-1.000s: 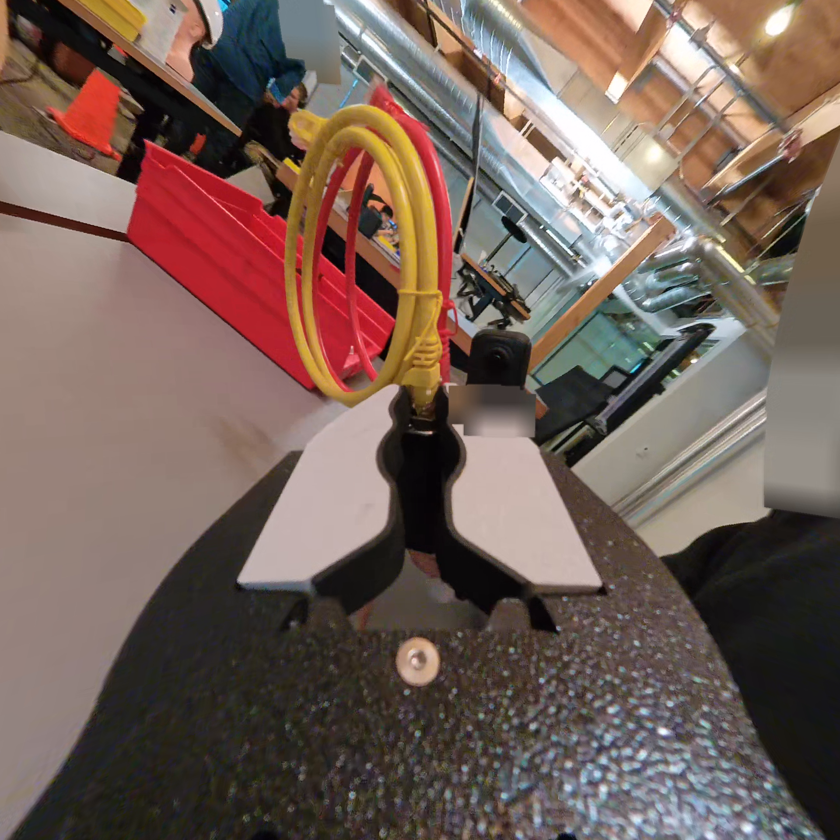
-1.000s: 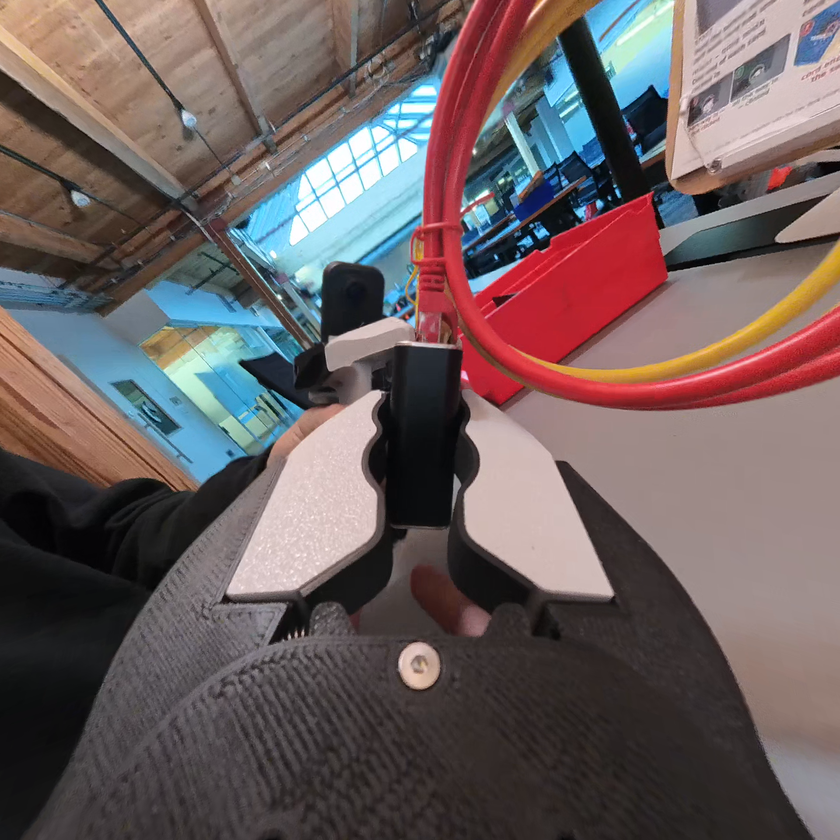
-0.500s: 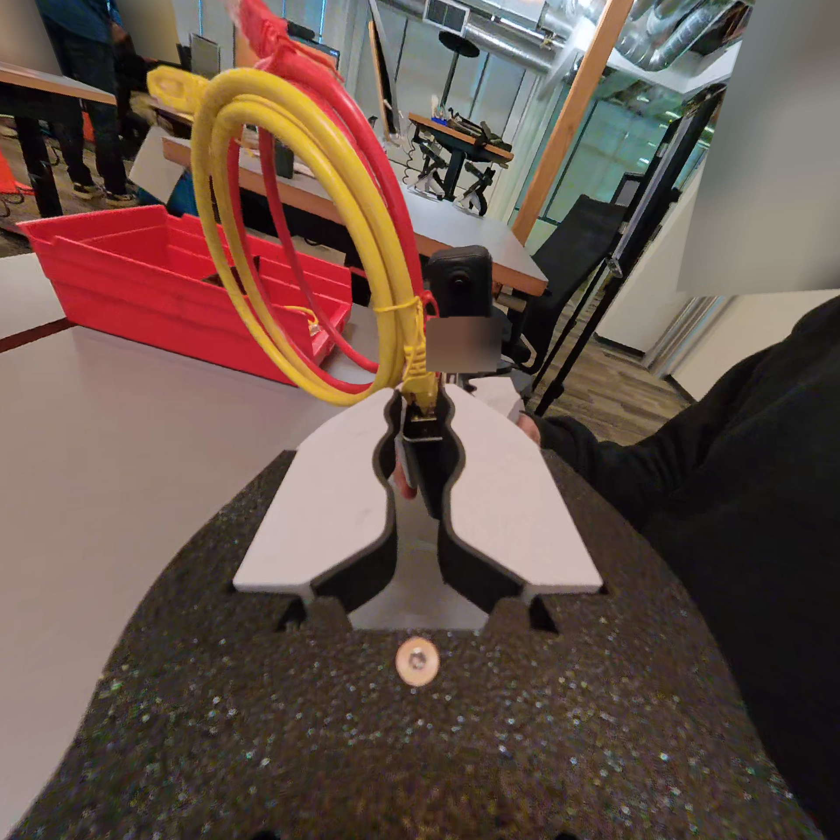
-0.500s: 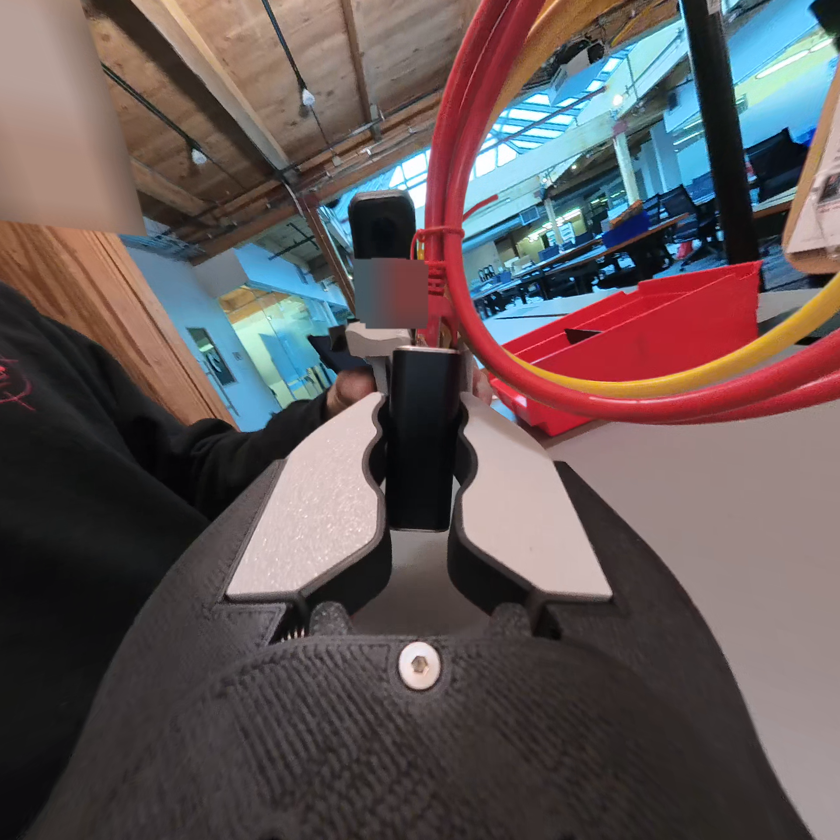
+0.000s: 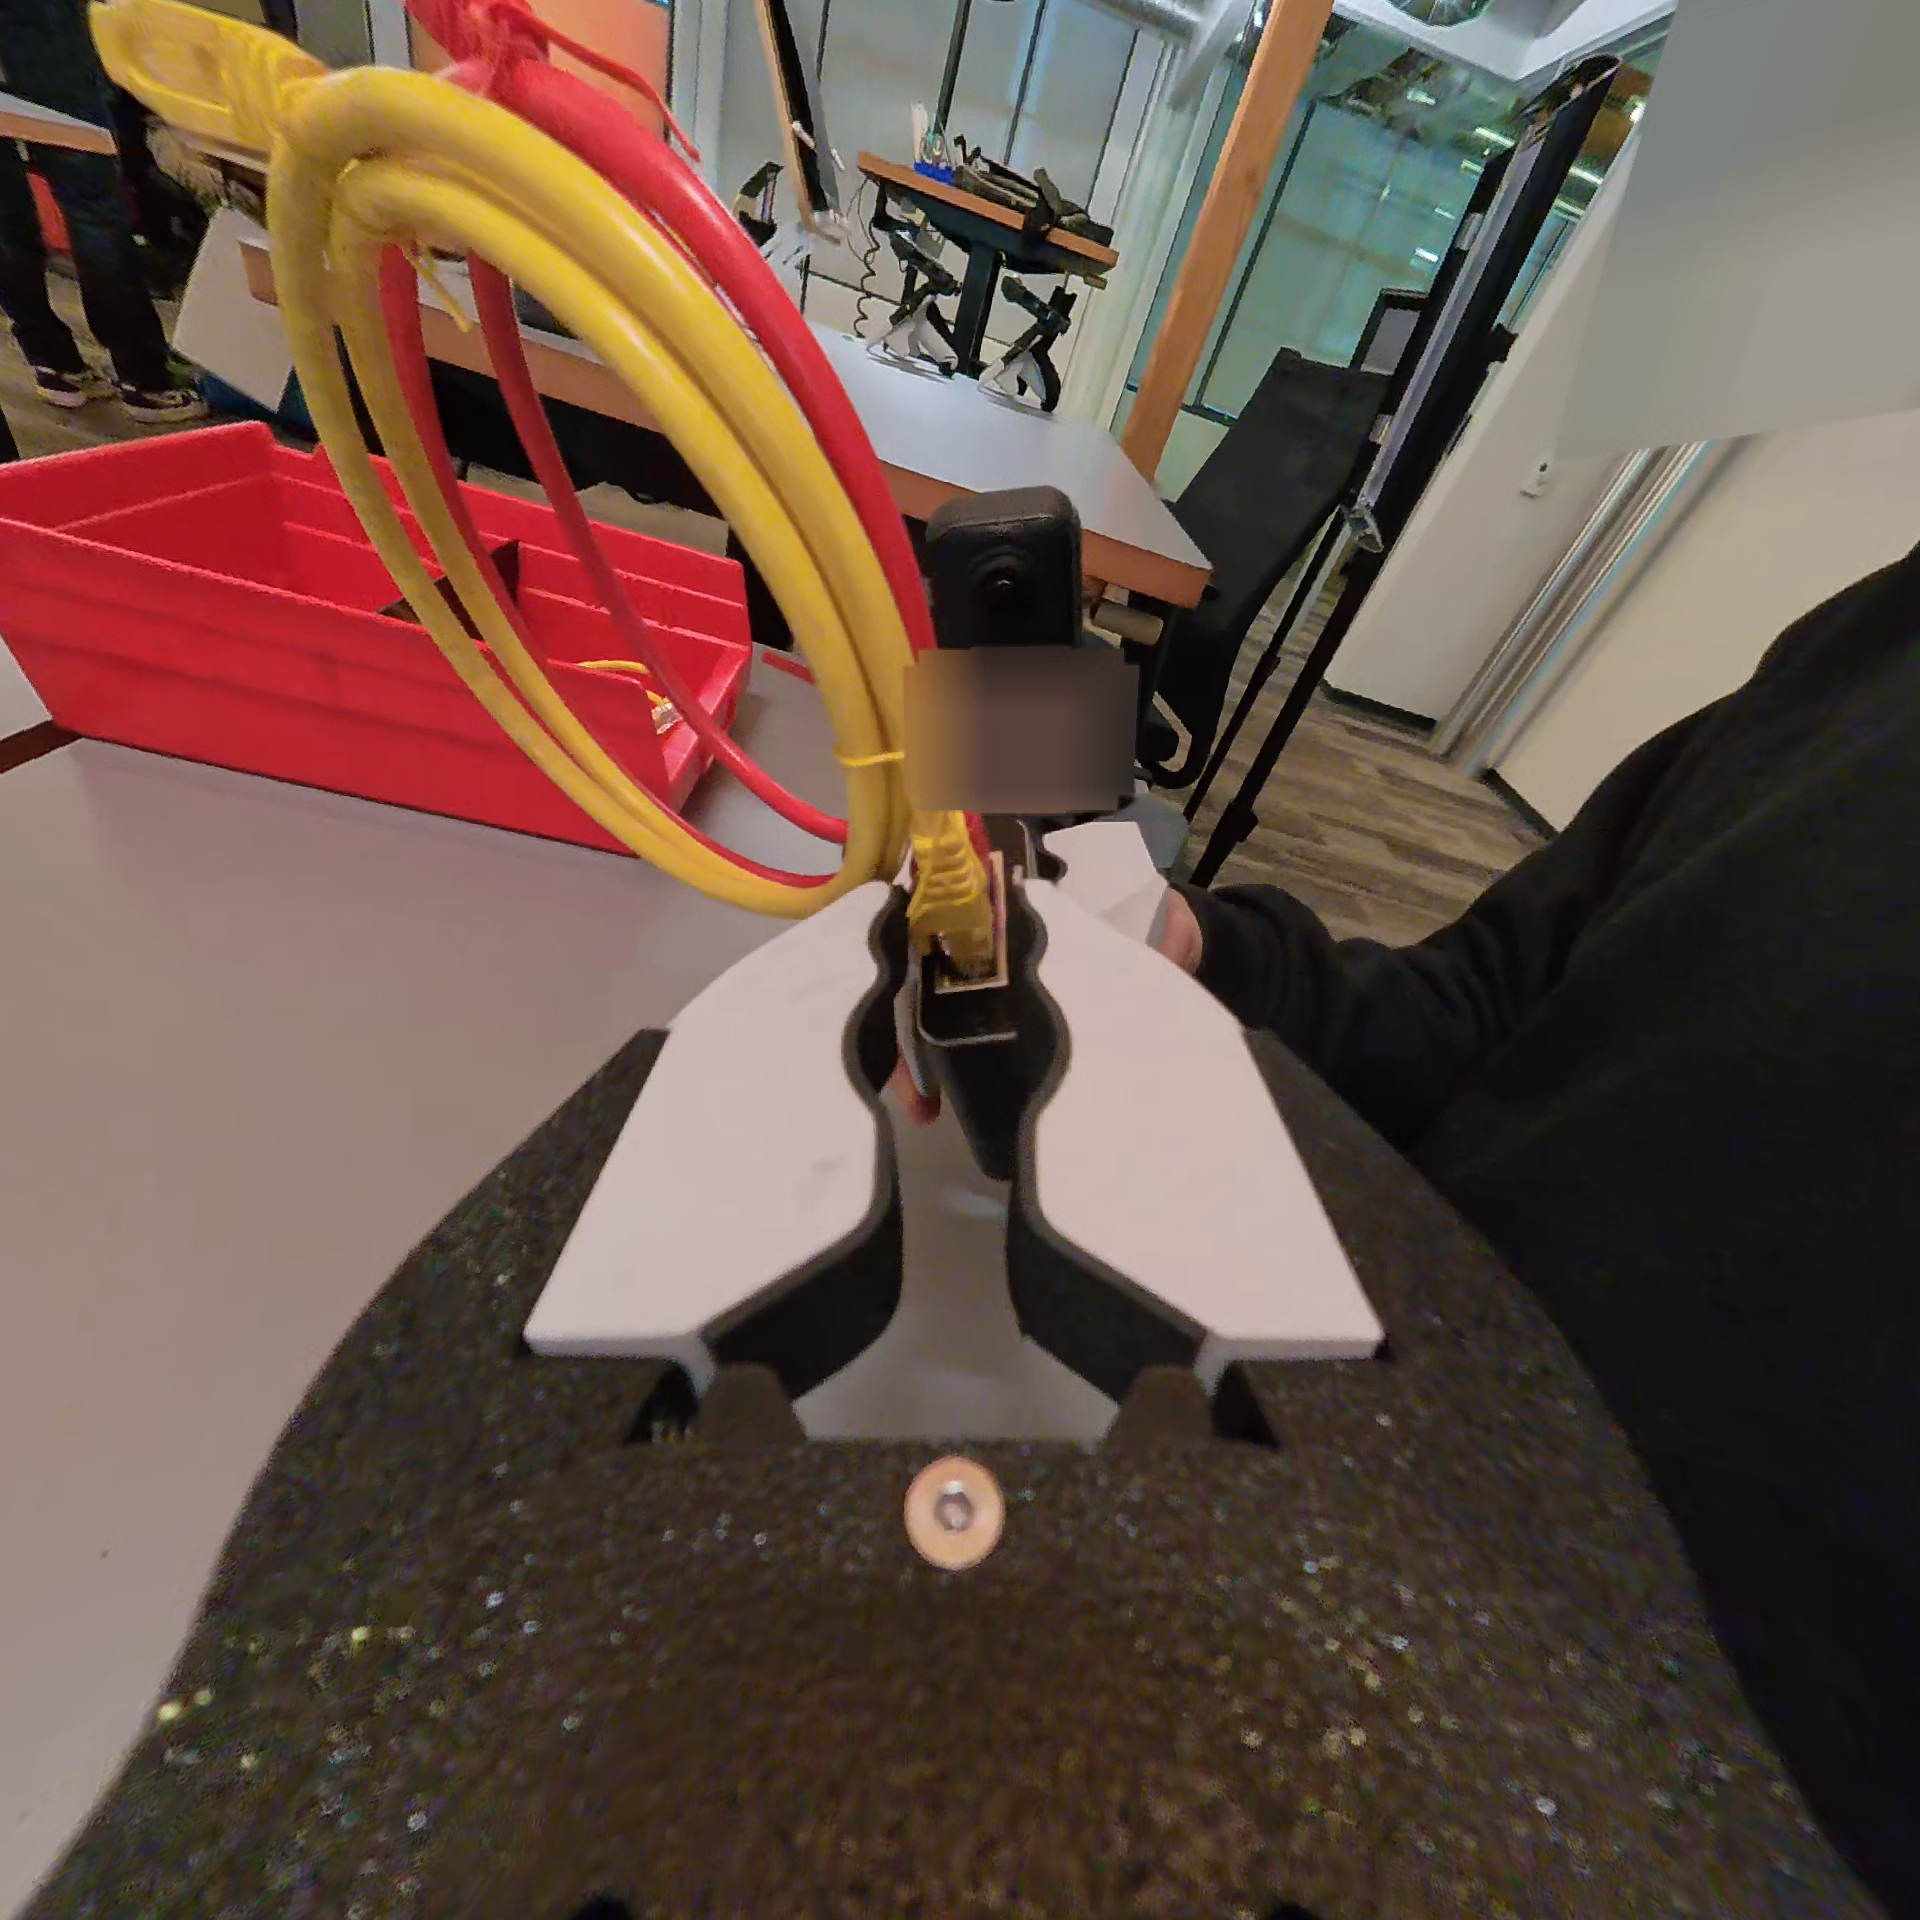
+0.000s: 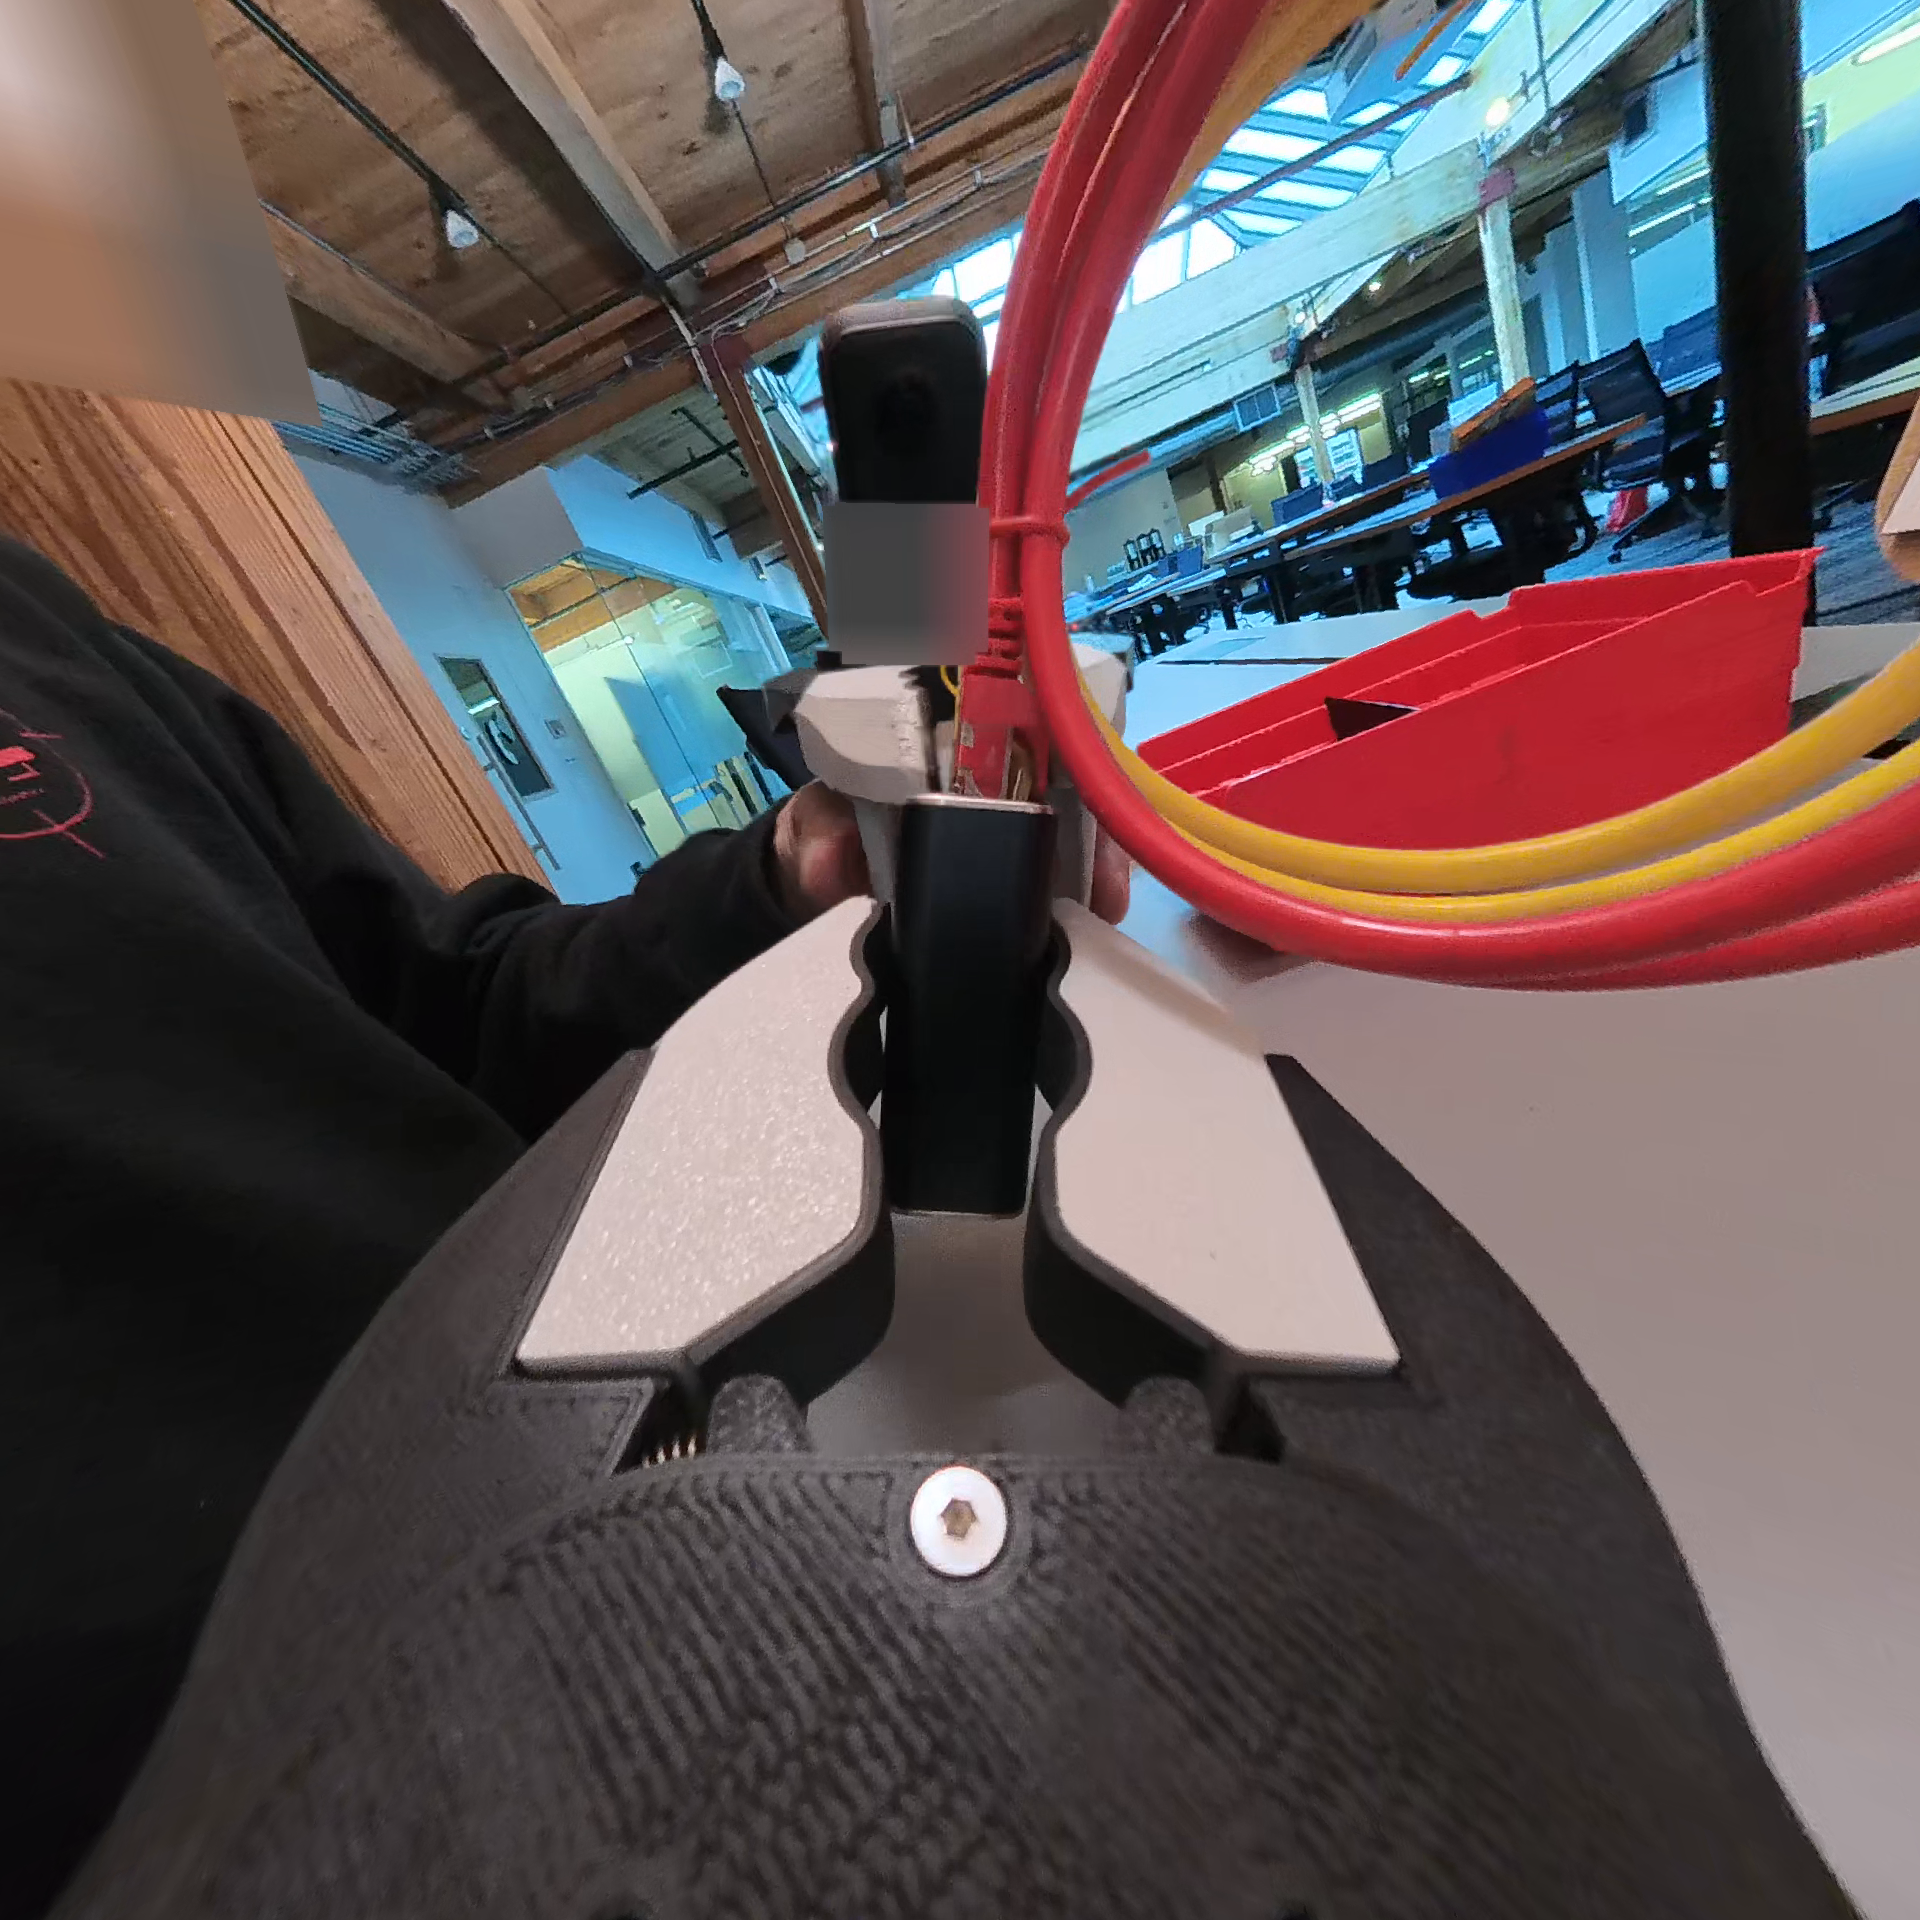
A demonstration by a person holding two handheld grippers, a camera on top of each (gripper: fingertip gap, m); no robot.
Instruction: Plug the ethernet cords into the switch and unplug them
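Note:
A small black switch (image 5: 977,1060) is held above the grey table between both grippers, one at each end. My left gripper (image 5: 961,935) is shut on its port end, where the yellow cord's plug (image 5: 948,891) sits in a port. The coiled yellow cord (image 5: 582,416) and red cord (image 5: 748,270) loop up and to the left. In the right wrist view my right gripper (image 6: 961,935) is shut on the switch (image 6: 961,1039). The red cord's plug (image 6: 992,727) sits in its far end, with the red cord (image 6: 1044,416) and yellow cord (image 6: 1455,875) arching right.
A red plastic bin (image 5: 260,644) stands on the grey table (image 5: 260,1039) beyond the cords; it also shows in the right wrist view (image 6: 1507,727). The person's black sleeve (image 5: 1610,1039) lies to the right. Desks, chairs and a tripod stand behind. My left and right fingertips are right by each other.
Both grippers, still shut on the switch, have tilted from pointing up at the ceiling to more level. The cord loops have swung with them and now sit closer to the left camera.

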